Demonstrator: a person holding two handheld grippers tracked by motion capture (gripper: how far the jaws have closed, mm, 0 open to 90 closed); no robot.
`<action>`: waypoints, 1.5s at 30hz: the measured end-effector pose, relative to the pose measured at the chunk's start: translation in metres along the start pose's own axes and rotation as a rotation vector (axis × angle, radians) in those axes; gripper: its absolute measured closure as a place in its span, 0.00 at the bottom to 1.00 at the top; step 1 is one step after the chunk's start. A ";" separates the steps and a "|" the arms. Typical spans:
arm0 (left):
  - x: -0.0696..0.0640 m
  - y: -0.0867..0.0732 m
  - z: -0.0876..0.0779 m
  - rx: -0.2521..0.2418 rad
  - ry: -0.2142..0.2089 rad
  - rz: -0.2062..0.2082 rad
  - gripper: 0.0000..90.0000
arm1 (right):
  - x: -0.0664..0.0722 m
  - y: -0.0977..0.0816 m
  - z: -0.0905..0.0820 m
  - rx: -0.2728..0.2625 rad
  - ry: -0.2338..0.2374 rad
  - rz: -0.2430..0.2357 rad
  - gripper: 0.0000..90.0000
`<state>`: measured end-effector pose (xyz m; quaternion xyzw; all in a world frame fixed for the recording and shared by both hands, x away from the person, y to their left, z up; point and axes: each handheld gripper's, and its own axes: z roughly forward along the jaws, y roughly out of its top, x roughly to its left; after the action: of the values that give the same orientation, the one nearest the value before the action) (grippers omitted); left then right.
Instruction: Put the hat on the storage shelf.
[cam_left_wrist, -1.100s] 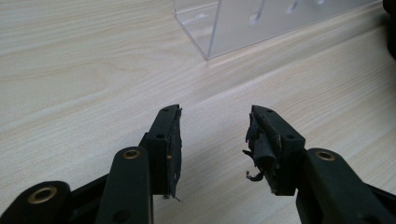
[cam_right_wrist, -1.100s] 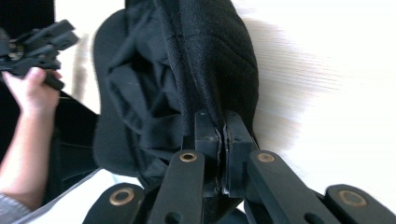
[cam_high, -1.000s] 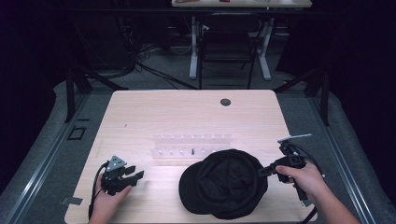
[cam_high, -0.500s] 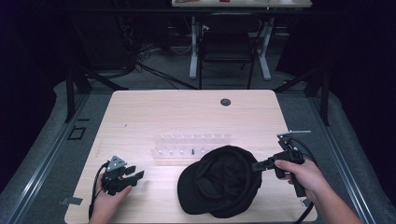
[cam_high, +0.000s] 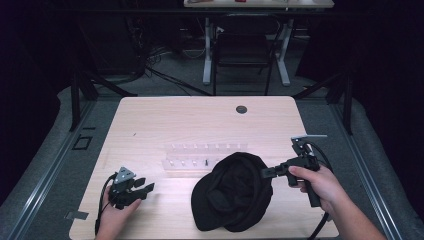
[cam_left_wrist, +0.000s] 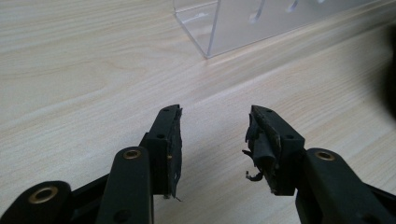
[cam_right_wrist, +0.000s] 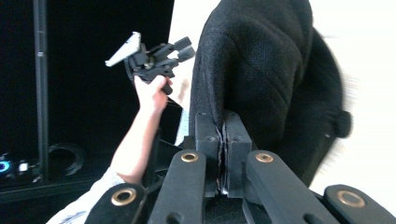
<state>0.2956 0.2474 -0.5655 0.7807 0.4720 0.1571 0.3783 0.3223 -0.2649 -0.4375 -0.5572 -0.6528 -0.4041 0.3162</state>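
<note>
Table (cam_high: 150, 125): pale wood grain, set in a dark room, centre of the high view.
Rack (cam_high: 205, 155): clear plastic, mid-frame; small pegs are seen inside, too small to make out.
Cap (cam_high: 235, 192): black knit, lower centre, its edge raised.
Right gripper (cam_high: 265, 172): clamped tight on the cap's edge.
Left gripper (cam_high: 145, 189): lower left, jaws held apart, nothing between.

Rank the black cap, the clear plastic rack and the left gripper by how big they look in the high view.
1. Black cap, the largest.
2. Clear plastic rack: longer than the cap is wide, but thin and see-through, so its place against the cap is unsure.
3. Left gripper, the smallest.
</note>
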 end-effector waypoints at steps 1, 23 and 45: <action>0.000 0.000 0.000 0.003 0.002 0.000 0.60 | 0.002 0.000 0.000 -0.002 0.006 -0.005 0.98; -0.001 0.000 0.001 0.001 0.001 0.008 0.61 | 0.045 0.004 -0.021 -0.081 0.122 -0.068 0.98; 0.000 0.001 0.000 -0.010 0.005 0.006 0.58 | 0.078 0.019 -0.046 -0.200 0.205 -0.131 0.98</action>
<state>0.2961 0.2472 -0.5652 0.7798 0.4698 0.1628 0.3805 0.3251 -0.2680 -0.3453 -0.4982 -0.6086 -0.5415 0.2970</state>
